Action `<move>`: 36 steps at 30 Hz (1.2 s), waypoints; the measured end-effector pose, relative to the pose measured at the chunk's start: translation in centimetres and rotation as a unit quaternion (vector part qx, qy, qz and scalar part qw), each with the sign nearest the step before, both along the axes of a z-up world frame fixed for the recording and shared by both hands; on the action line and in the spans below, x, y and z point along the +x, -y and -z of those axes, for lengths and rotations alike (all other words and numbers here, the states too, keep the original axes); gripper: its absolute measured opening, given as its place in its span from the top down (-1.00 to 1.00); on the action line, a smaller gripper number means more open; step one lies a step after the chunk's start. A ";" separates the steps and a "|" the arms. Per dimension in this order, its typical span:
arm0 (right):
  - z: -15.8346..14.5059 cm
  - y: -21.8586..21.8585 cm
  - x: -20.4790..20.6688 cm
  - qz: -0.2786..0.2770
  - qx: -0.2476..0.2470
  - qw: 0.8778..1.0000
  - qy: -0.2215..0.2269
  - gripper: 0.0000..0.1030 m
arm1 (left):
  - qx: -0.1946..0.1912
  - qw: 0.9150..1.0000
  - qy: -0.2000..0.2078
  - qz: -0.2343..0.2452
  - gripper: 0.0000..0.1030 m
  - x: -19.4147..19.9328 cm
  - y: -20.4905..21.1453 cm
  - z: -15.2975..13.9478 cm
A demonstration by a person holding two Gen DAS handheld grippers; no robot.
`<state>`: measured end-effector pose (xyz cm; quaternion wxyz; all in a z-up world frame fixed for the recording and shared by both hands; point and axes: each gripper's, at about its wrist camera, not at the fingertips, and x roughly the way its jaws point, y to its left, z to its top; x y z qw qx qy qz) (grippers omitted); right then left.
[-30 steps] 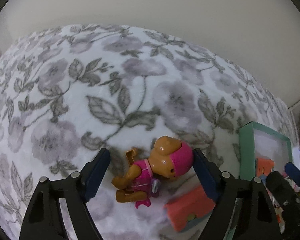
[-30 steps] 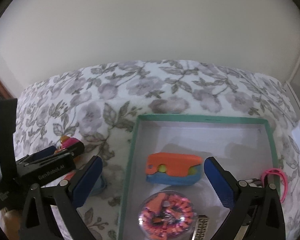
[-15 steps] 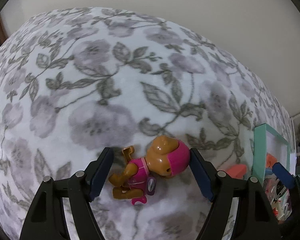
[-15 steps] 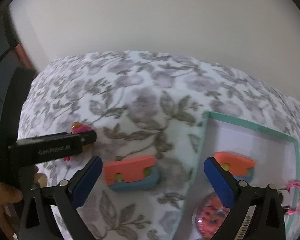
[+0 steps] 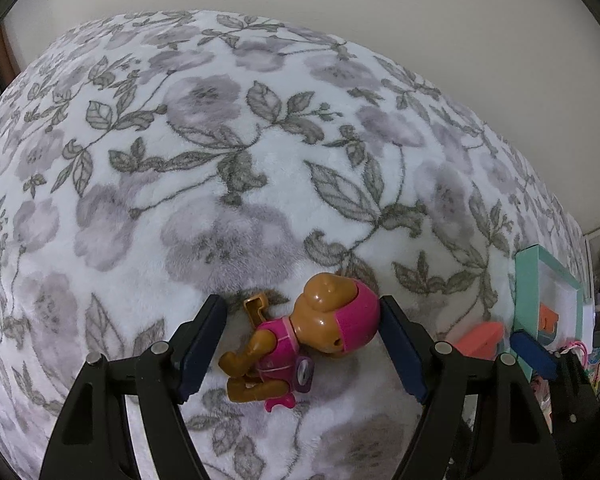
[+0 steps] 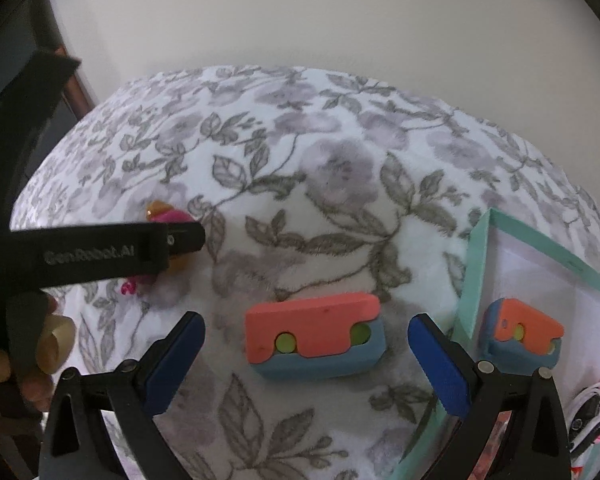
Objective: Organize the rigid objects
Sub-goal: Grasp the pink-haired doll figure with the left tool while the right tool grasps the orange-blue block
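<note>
The left gripper is open, with its dark blue finger pads straddling a brown plastic dog figurine in a pink outfit. The figurine lies on its side on a white fleece blanket printed with grey-purple flowers; its head is just beside the right-hand pad, and whether they touch cannot be told.

The right gripper is also open, its fingers apart on either side of an orange-and-blue plastic block with green dots, which rests on the blanket. At the right, a mint-green shallow box holds a second orange-and-blue block.
</note>
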<state>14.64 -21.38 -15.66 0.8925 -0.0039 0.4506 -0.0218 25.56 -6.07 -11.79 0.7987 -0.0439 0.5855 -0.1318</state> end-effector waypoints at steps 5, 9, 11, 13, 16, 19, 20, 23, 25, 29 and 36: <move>1.1 0.4 0.3 0.008 0.004 1.000 -0.012 -1.00 | 0.004 1.000 0.000 0.004 -0.52 0.0 0.2 0.0; 1.2 0.3 0.4 0.011 -0.009 1.000 -0.010 -0.99 | 0.021 1.000 0.001 0.016 -0.51 -0.1 0.6 0.1; 1.3 0.2 0.6 0.013 -0.016 1.000 -0.012 -0.99 | 0.035 0.999 0.003 0.025 -0.52 -0.3 1.1 0.1; 1.3 0.2 0.7 0.015 -0.022 1.000 -0.014 -0.97 | 0.046 0.998 0.005 0.032 -0.51 -0.4 1.6 0.2; 1.3 0.0 0.7 0.013 -0.029 0.999 -0.015 -0.59 | 0.056 0.998 0.006 0.040 -0.51 -0.6 2.1 0.3; 1.3 0.0 0.6 0.016 -0.023 0.999 -0.016 -0.51 | 0.063 0.997 0.007 0.047 -0.51 -0.7 2.7 0.3; 1.2 0.0 0.5 0.017 -0.022 0.999 -0.015 -0.50 | 0.068 0.996 0.008 0.050 -0.45 -0.8 2.9 0.4; 1.1 0.2 0.4 0.018 -0.019 1.000 -0.013 -0.43 | 0.076 0.996 0.010 0.051 -0.30 -0.9 3.2 0.4; 1.1 0.1 0.3 0.018 -0.019 1.000 -0.013 -0.43 | 0.071 0.996 0.011 0.051 -0.30 -1.1 2.9 0.2; 1.0 0.2 0.3 0.019 -0.015 1.000 -0.013 -0.43 | 0.050 0.998 0.009 0.043 -0.30 -1.2 2.3 -0.2; -0.2 0.4 -0.2 0.018 -0.003 1.000 0.002 -0.43 | 0.020 0.999 0.025 0.035 -0.29 -1.3 1.7 -2.5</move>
